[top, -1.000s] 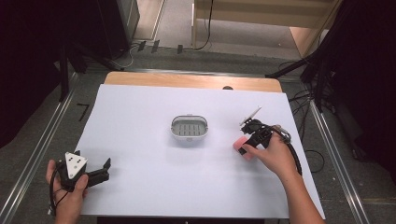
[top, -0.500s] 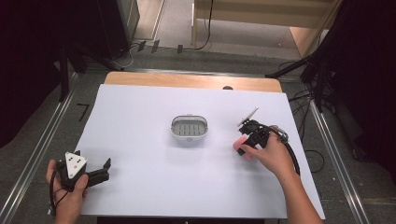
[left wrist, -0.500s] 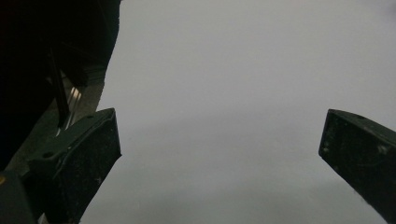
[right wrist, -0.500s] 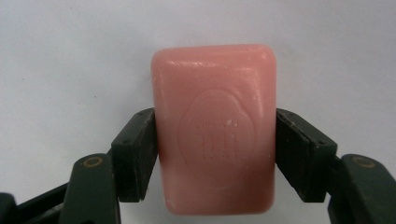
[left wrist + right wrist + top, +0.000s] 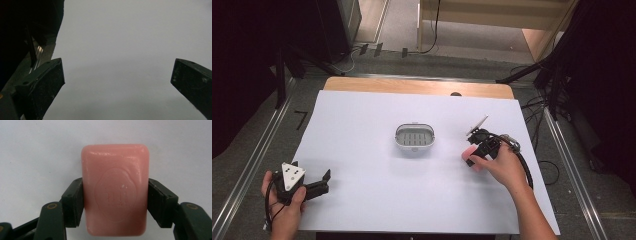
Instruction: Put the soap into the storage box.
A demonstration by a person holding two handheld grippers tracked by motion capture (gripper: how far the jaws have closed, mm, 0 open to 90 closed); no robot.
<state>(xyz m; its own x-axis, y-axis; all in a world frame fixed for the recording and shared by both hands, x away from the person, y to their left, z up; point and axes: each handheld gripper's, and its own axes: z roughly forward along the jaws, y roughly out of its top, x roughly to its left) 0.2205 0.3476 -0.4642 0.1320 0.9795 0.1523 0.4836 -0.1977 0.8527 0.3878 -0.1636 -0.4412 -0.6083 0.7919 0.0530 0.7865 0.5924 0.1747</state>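
A: What is the right gripper [image 5: 115, 202] holding?
B: A pink bar of soap [image 5: 115, 188], rounded at the corners, with an oval stamp pressed into its face. The jaws are pressing both long sides of it, over the white sheet [image 5: 362, 125], right of the small grey dish [image 5: 414, 137].
A: Is the soap touching the dish?
B: No, it is sitting well apart, at the right hand [image 5: 502, 165].
A: And the left gripper [image 5: 314, 182]?
B: It is resting near the table's front left corner, jaws standing wide apart and gripping nothing.
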